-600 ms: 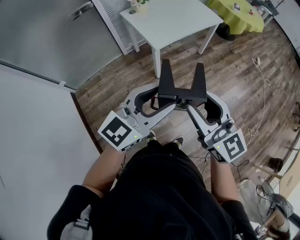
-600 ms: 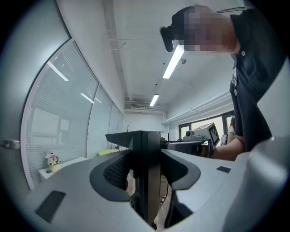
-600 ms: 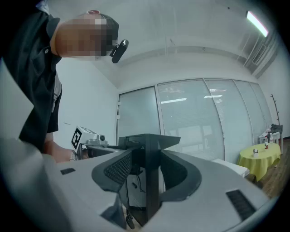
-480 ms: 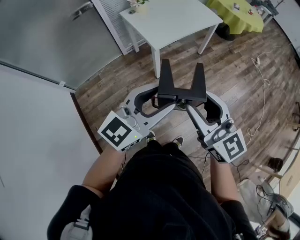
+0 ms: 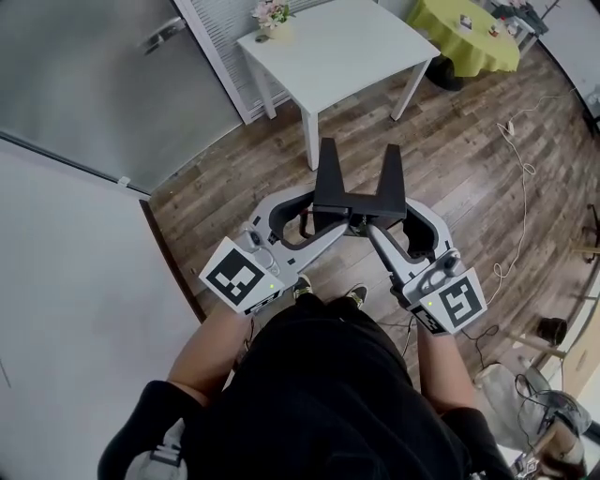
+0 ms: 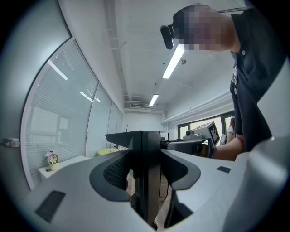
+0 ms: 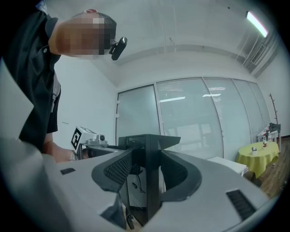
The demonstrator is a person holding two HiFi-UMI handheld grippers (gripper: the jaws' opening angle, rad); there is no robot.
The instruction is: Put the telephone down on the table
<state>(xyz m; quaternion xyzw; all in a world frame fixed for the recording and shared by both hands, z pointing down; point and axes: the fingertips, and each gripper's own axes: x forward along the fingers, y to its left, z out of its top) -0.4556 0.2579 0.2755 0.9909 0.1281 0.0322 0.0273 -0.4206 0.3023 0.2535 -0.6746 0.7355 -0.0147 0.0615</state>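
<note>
The fingers (image 6: 113,174) of the left gripper (image 6: 146,156) stood wide yet pressed onto one end of a black forked object (image 5: 326,173), a flat base with two tapering prongs. The right gripper (image 7: 147,156) clamped the other end the same way, the two tools pointing at each other. I took that object for the telephone, though nothing in its shape confirmed it and no other telephone showed. It hung in the air on the person's side of the white square desk (image 5: 347,47), well apart from it, over the wood-plank floor (image 5: 469,159) in front of the desk's near legs. A small pot of pink flowers (image 5: 272,17) sat at the desk's far left corner. The likeliest trouble lay in the shared hold: if either hand drifted or twisted on the way to the desk, one end could slip free and the object drop to the floor short of the desk. The prongs led towards the desk, so a low approach might knock them against its near edge.
</note>
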